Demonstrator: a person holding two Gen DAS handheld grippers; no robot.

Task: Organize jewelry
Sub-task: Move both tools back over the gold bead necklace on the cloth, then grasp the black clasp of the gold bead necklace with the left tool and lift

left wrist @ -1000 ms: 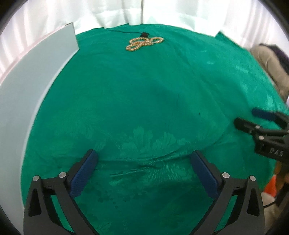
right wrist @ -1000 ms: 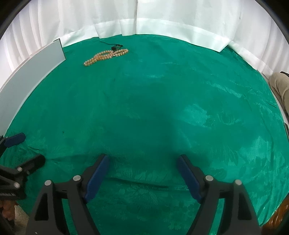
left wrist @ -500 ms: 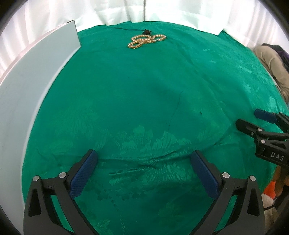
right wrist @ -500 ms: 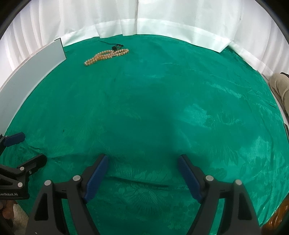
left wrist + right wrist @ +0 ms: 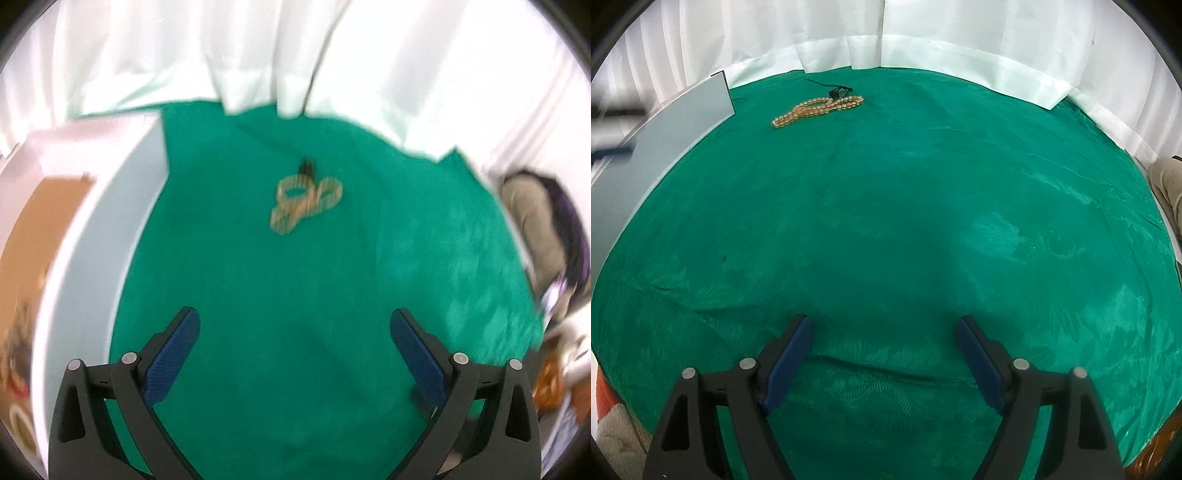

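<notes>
A golden bead necklace (image 5: 304, 203) with a small black clasp lies coiled on the green cloth (image 5: 295, 295), ahead of my left gripper (image 5: 294, 328), which is open and empty above the cloth. The left wrist view is blurred. In the right wrist view the necklace (image 5: 818, 109) lies far off at the back left. My right gripper (image 5: 883, 334) is open and empty, low over the near part of the cloth (image 5: 905, 221).
A flat white-grey board (image 5: 99, 229) runs along the left edge of the cloth; it also shows in the right wrist view (image 5: 665, 125). White curtains (image 5: 886, 33) close the back. A brown surface (image 5: 33, 236) lies beyond the board. Beige fabric (image 5: 535, 221) sits at the right.
My left gripper has moved forward fast toward the necklace, which now looks much closer; the view is blurred. It has left the right wrist view's lower left. The right gripper barely moved.
</notes>
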